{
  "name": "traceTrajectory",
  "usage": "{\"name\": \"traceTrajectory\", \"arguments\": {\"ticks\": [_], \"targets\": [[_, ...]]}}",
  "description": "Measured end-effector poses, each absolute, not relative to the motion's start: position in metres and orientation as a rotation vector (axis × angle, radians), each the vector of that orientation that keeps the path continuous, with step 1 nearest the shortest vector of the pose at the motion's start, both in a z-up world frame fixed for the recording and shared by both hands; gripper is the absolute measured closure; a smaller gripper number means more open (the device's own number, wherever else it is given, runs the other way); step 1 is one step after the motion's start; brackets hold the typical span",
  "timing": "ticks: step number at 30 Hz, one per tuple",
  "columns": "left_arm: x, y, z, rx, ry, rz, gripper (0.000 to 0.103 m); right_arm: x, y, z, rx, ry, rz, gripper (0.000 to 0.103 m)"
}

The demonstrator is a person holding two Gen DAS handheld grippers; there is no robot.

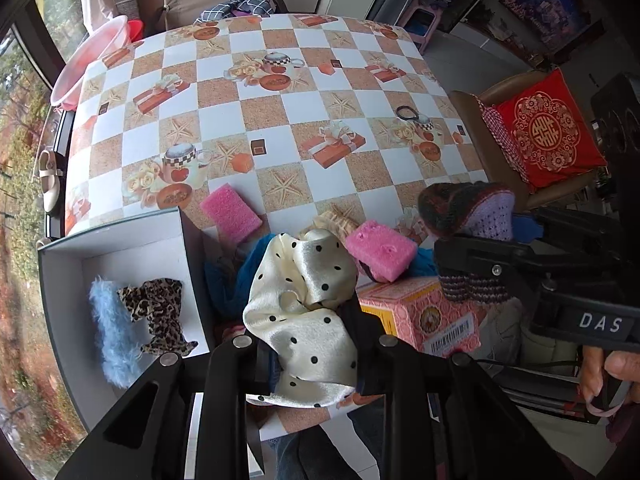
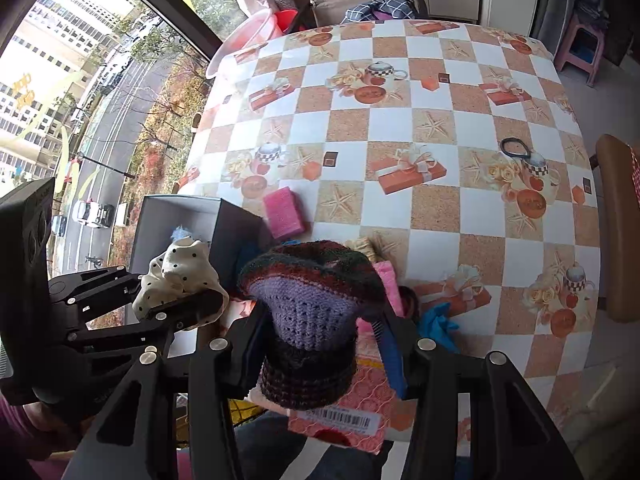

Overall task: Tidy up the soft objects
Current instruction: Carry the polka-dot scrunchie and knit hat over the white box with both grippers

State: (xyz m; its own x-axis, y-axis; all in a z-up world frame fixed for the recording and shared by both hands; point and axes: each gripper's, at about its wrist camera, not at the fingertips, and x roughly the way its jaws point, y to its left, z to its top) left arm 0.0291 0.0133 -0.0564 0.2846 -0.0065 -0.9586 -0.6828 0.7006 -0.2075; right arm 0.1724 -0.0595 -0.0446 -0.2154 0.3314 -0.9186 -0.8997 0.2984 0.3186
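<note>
The left gripper [image 1: 308, 344] is clamped on a cream satin scrunchie with black polka dots [image 1: 304, 304], which bulges up between its black fingers above the near edge of the table [image 1: 280, 92]. Just beside it, the right gripper [image 2: 308, 344] pinches a crocheted knit piece [image 2: 312, 304], purple in the middle with dark, reddish bands at its top and base; its jaws stand partly apart, pressed against the wool.

To the left sits an open grey box [image 1: 120, 240], and inside it lie a fluffy light-blue scrunchie [image 1: 110, 332] and a leopard-print bow [image 1: 158, 312], touching each other. On the checked tablecloth, one pink sponge [image 1: 231, 214] rests just beside the box's far corner. A second pink sponge [image 1: 380, 250] lies on a small heap near the table's front edge, with blue fabric [image 1: 228, 280] under it and a pink patterned carton with a barcode [image 1: 424, 320] close by. A black hair tie [image 2: 515, 148] lies well apart, out toward the right side of the table.

A red embroidered cushion [image 1: 548, 128] rests on a chair to the right.
</note>
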Motion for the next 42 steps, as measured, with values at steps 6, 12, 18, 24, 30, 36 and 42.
{"name": "traceTrajectory", "arguments": {"ticks": [6,12,18,24,30,36,42], "targets": [[-0.008,-0.002,-0.056,-0.706,1.214,0.499,0.075,0.131,-0.071,-0.045,-0.662,1.346,1.292,0.053],[-0.037,-0.004,-0.061,-0.755,1.193,0.531,0.075,0.099,-0.074,-0.057,-0.739,1.378,1.300,0.053],[-0.063,0.006,-0.055,-0.794,1.136,0.567,0.075,0.064,-0.066,-0.063,-0.817,1.379,1.340,0.053],[-0.090,0.018,-0.055,-0.827,1.099,0.617,0.075,0.032,-0.054,-0.064,-0.899,1.350,1.384,0.053],[-0.115,0.024,-0.057,-0.868,1.074,0.655,0.075,0.012,-0.042,-0.064,-0.953,1.320,1.411,0.053],[-0.135,0.029,-0.059,-0.899,1.051,0.689,0.075,-0.005,-0.032,-0.063,-0.996,1.298,1.434,0.053],[-0.149,0.034,-0.060,-0.919,1.030,0.709,0.075,-0.021,-0.023,-0.061,-1.034,1.270,1.452,0.053]]}}
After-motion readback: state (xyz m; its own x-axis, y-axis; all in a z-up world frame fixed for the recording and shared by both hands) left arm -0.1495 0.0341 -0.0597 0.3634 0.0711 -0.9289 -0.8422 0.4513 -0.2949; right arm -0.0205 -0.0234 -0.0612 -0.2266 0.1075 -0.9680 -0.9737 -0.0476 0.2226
